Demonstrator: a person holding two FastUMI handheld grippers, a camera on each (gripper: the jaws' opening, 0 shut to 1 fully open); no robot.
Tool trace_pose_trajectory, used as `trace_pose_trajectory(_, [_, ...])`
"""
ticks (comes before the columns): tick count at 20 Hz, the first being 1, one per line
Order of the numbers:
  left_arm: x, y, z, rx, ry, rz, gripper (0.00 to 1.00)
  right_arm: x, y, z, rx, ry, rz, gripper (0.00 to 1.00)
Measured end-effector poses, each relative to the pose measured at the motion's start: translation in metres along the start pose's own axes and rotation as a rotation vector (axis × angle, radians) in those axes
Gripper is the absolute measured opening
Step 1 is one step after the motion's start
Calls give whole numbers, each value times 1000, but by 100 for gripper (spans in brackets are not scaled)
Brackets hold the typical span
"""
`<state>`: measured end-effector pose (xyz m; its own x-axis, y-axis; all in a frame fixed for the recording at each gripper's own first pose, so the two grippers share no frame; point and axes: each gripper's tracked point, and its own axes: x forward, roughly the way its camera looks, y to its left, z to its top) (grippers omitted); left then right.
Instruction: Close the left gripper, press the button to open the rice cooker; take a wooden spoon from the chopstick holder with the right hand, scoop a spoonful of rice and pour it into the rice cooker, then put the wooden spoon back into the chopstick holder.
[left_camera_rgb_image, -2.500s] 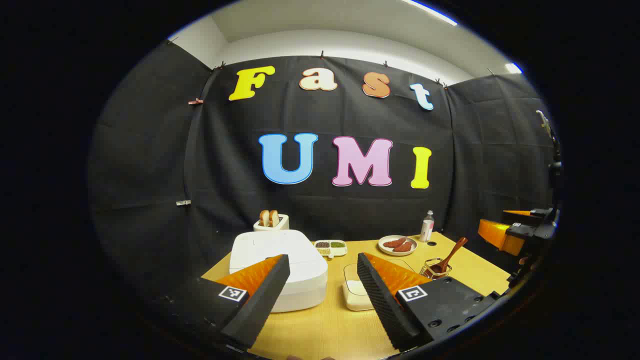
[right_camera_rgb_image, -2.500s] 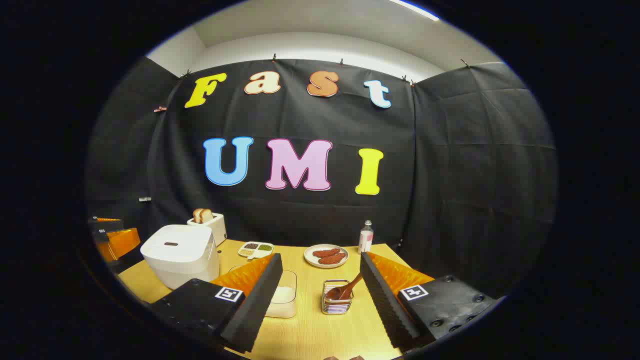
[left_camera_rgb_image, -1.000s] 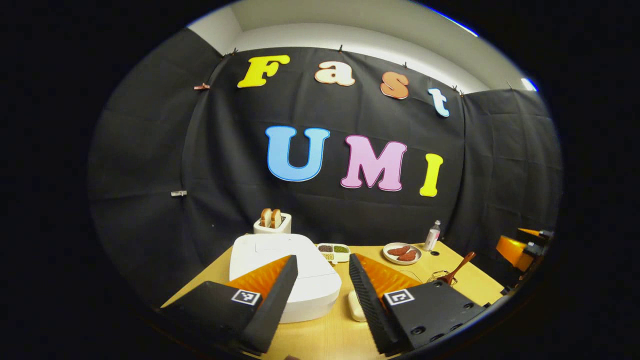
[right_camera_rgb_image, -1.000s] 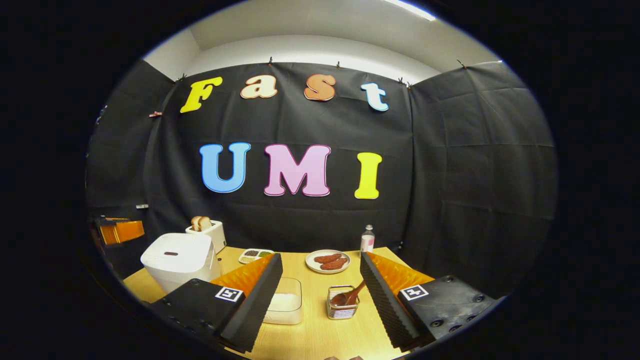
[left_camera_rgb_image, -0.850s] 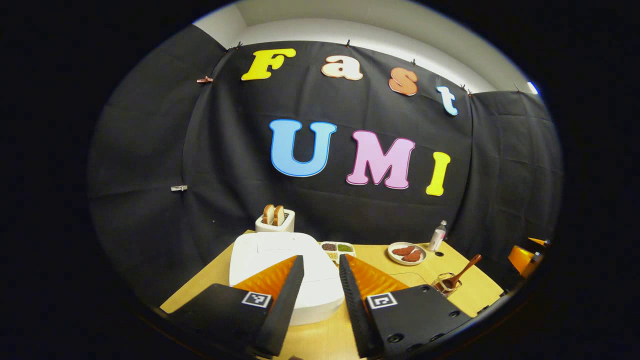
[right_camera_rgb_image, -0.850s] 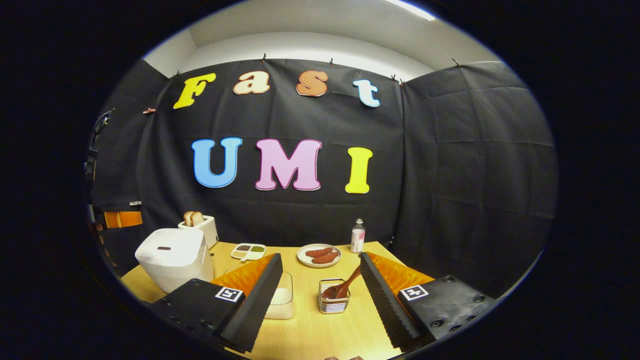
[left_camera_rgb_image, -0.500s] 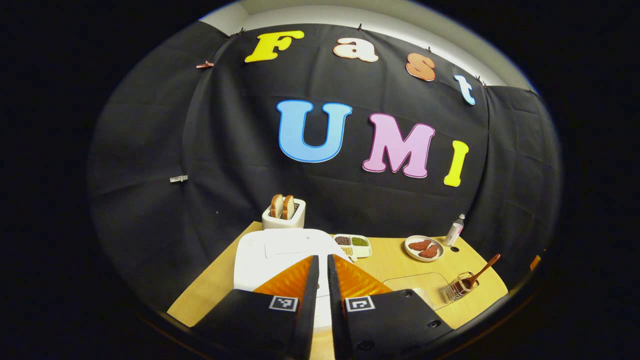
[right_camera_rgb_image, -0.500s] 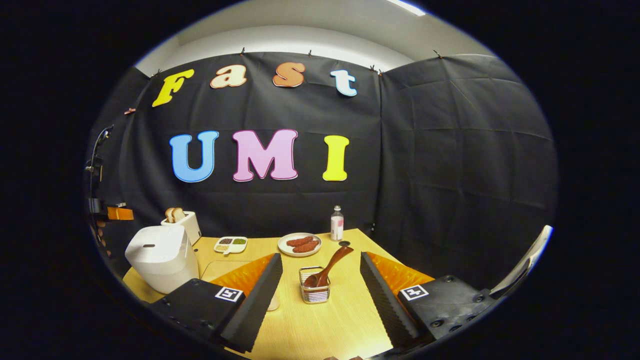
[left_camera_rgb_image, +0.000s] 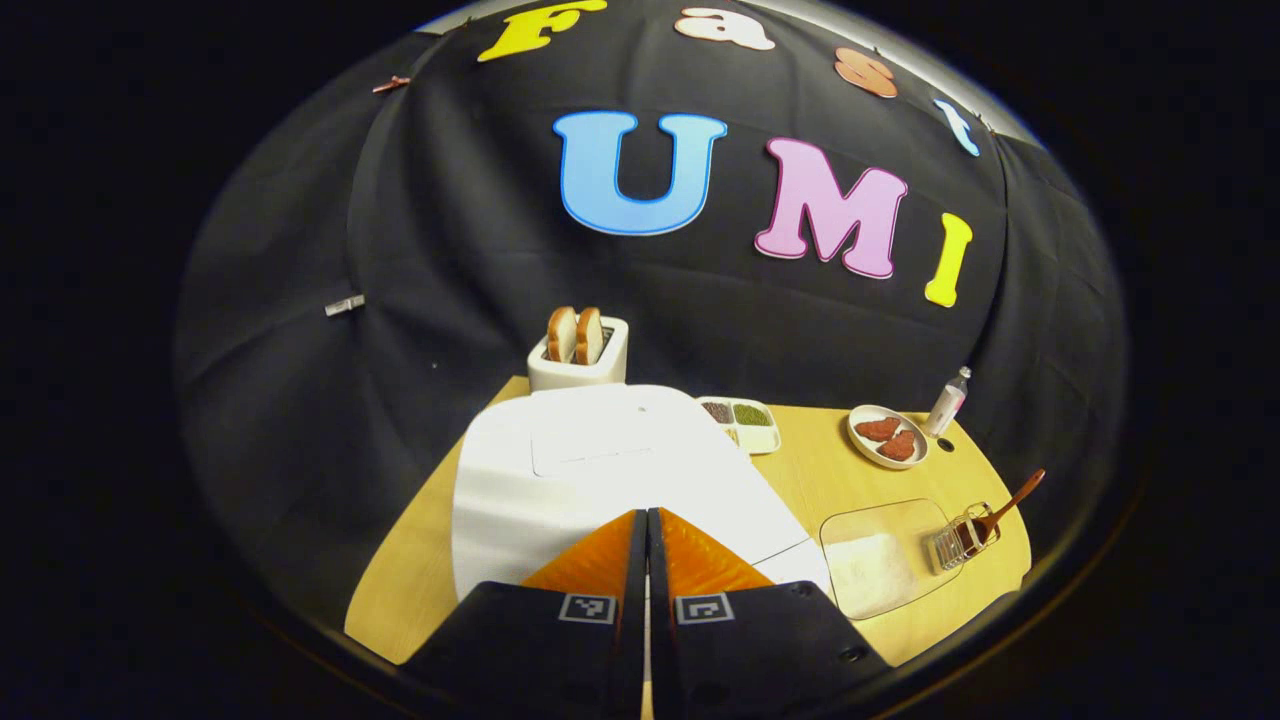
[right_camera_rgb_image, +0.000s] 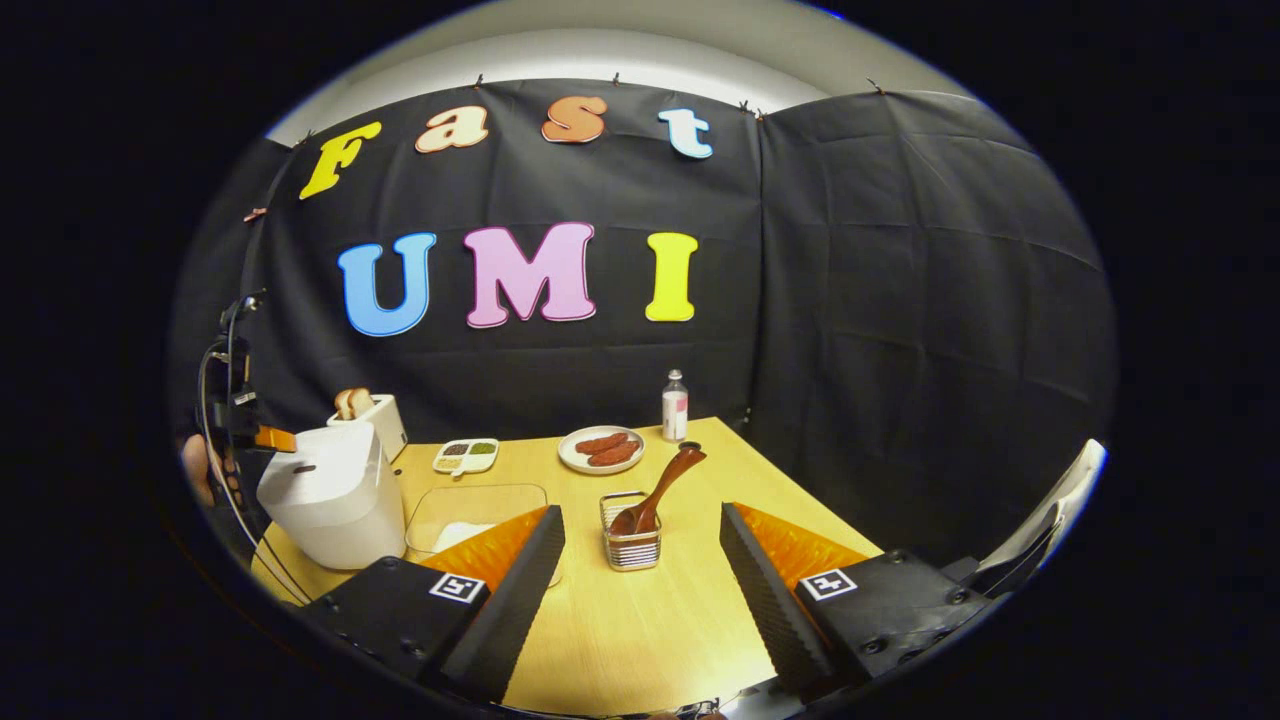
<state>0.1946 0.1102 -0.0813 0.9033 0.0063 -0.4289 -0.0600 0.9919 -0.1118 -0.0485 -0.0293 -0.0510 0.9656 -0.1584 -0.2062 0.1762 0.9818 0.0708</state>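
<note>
Hovering over the rice cooker (left_camera_rgb_image: 610, 470), the left gripper (left_camera_rgb_image: 646, 530) is seen pressed together, the white lid lying at 12 o'clock from its tips. The right gripper (right_camera_rgb_image: 640, 560) is held spread and empty; the wooden spoon (right_camera_rgb_image: 662, 487), at 12 o'clock in the chopstick holder (right_camera_rgb_image: 630, 545), leans toward 1 o'clock.

Black cloth walls (right_camera_rgb_image: 900, 300) are seen across the upper and middle frame, pinned beneath a pale white upper wall (right_camera_rgb_image: 620, 55) at the top. A light wooden table (right_camera_rgb_image: 650, 620) is spread across the lower centre.
</note>
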Motion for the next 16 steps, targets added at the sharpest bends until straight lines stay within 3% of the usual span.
trace_pose_trajectory(3, [6, 2, -24, -33, 83, 9, 8, -1, 2, -5, -12, 20, 10, 98])
trace_pose_trajectory(10, [9, 1, -28, 19, 58, 16, 8, -9, 0, -15, -43, 49, 18, 98])
trace_pose_trajectory(13, [3, 0, -15, 39, 2, 26, 9, -7, -6, -11, -34, 37, 9, 98])
trace_pose_trajectory(16, [-27, -7, 28, 47, -150, 29, 9, 0, -10, -1, -21, 16, 10, 98])
